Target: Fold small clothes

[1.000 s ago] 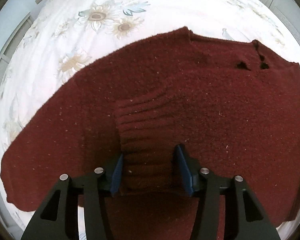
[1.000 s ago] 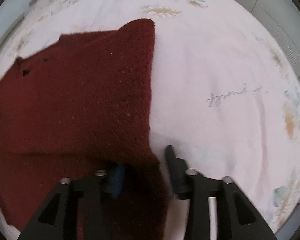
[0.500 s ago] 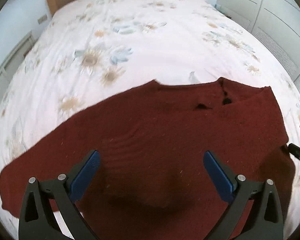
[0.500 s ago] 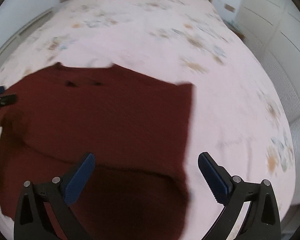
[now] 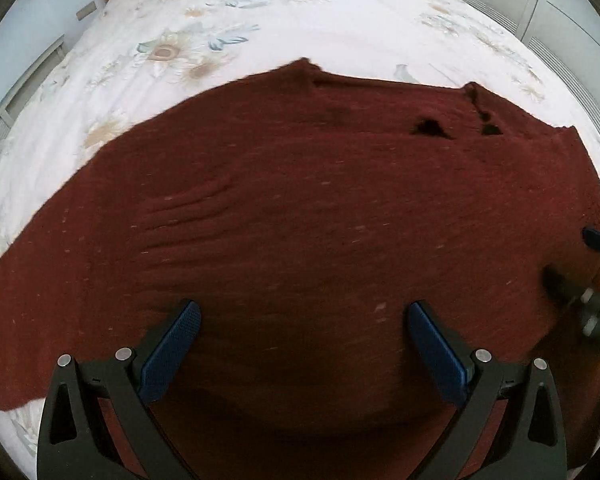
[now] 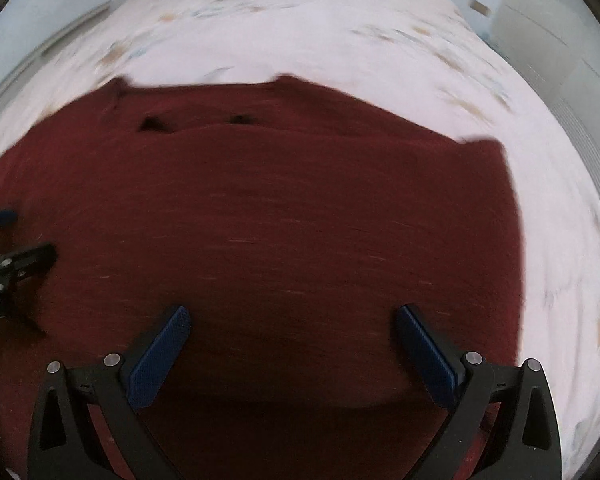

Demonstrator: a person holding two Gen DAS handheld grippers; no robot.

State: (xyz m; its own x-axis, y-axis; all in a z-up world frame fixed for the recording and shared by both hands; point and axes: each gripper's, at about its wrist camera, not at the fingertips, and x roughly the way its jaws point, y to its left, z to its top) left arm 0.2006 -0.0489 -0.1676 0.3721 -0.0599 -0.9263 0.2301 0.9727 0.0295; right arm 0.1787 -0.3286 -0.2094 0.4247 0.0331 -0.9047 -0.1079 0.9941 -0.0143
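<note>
We see the bed (image 5: 340, 20) under its floral cover bearing the dark red sweater (image 5: 300, 208) spread flat on its near part, and above it our left hand-held gripper (image 5: 304, 320) and right hand-held gripper (image 6: 292, 324) both hang wide, holding nothing.

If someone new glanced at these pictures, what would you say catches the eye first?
A dark red knitted sweater dominates, spread across the near part of a white bed with a floral bedspread. In front, the left tool hangs over it, blue pads wide apart and gripping nothing. The right tool hovers over the sweater's other side, equally open and empty.
</note>
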